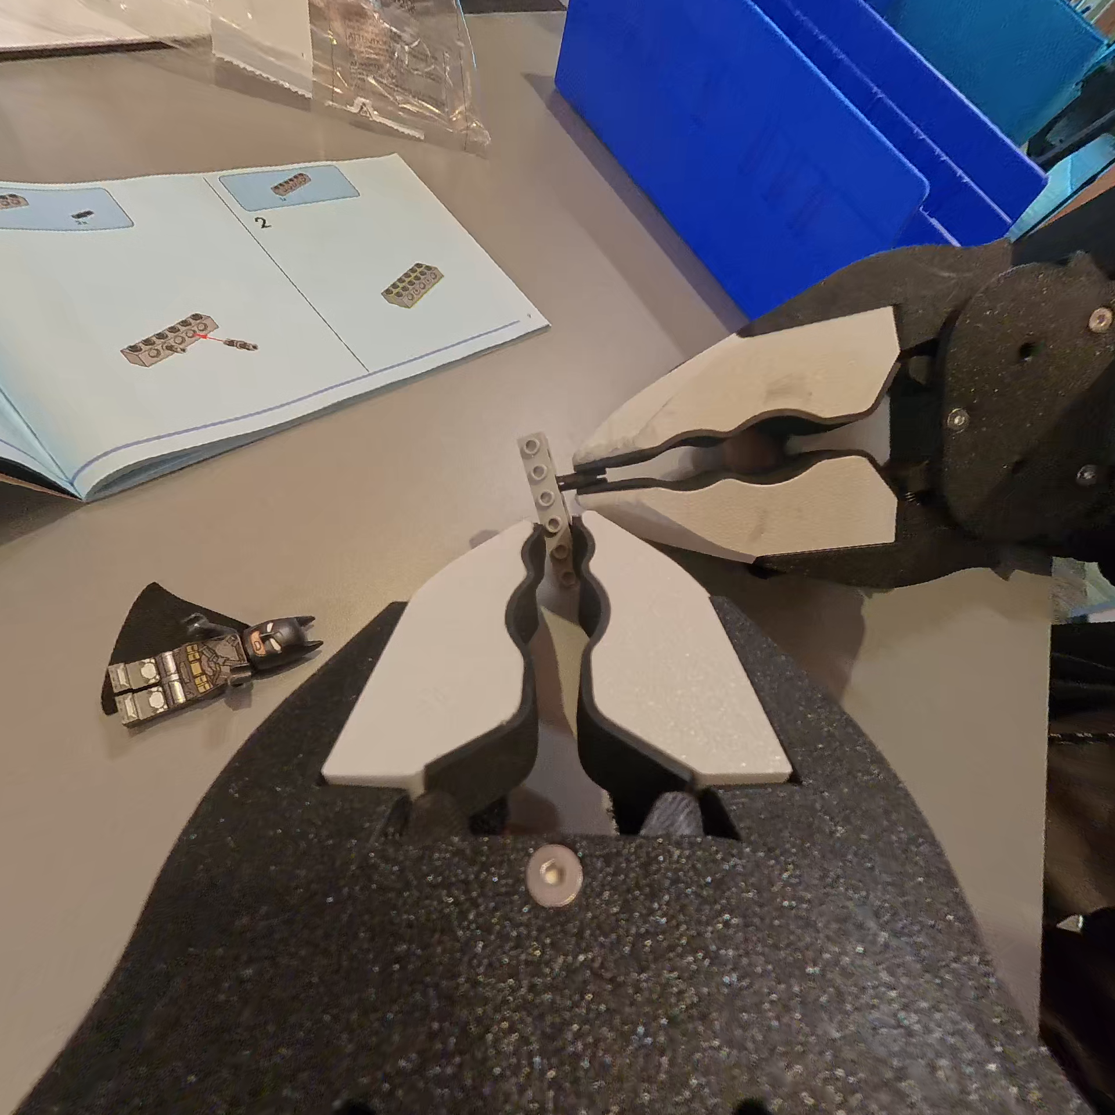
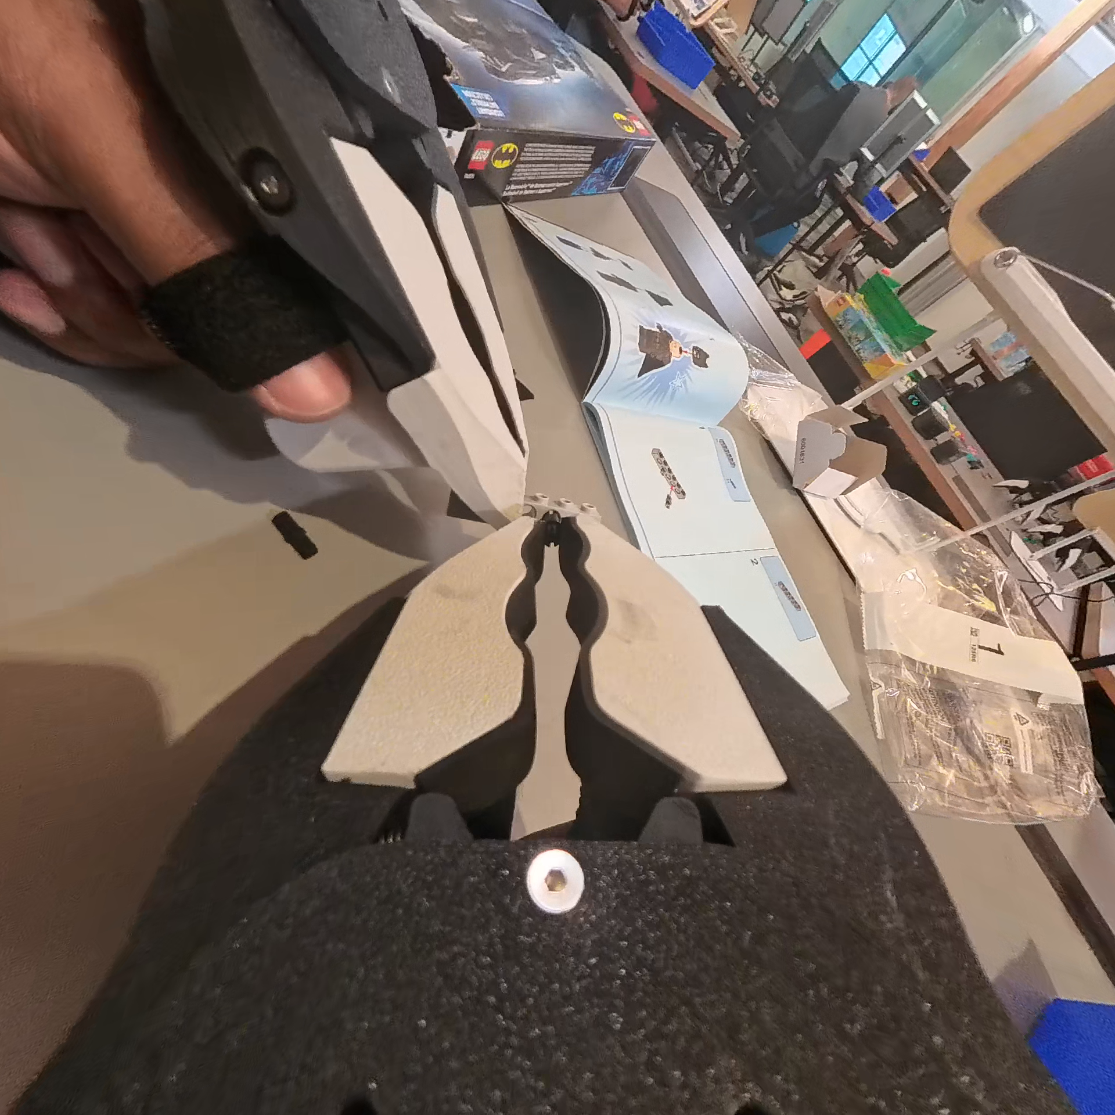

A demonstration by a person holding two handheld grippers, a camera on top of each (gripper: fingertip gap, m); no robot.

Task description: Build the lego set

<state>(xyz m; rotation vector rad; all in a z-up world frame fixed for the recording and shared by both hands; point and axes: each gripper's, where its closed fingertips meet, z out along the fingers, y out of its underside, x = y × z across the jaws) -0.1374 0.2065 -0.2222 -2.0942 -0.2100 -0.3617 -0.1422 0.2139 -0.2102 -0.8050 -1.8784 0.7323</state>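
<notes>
My left gripper [image 1: 558, 531] pinches the lower end of a grey studded beam [image 1: 541, 482], its long axis upright and tilted slightly. From its right, my right gripper [image 1: 576, 482] nips a thin black pin [image 1: 582, 481], lying crosswise with its tip at a side hole; hard, smooth plastic.

Grey table [image 1: 374, 482]: open booklet [image 1: 241, 289], minifigure [image 1: 211, 660] (lying flat), plastic bags [image 1: 392, 66], blue bin [image 1: 754, 169].
</notes>
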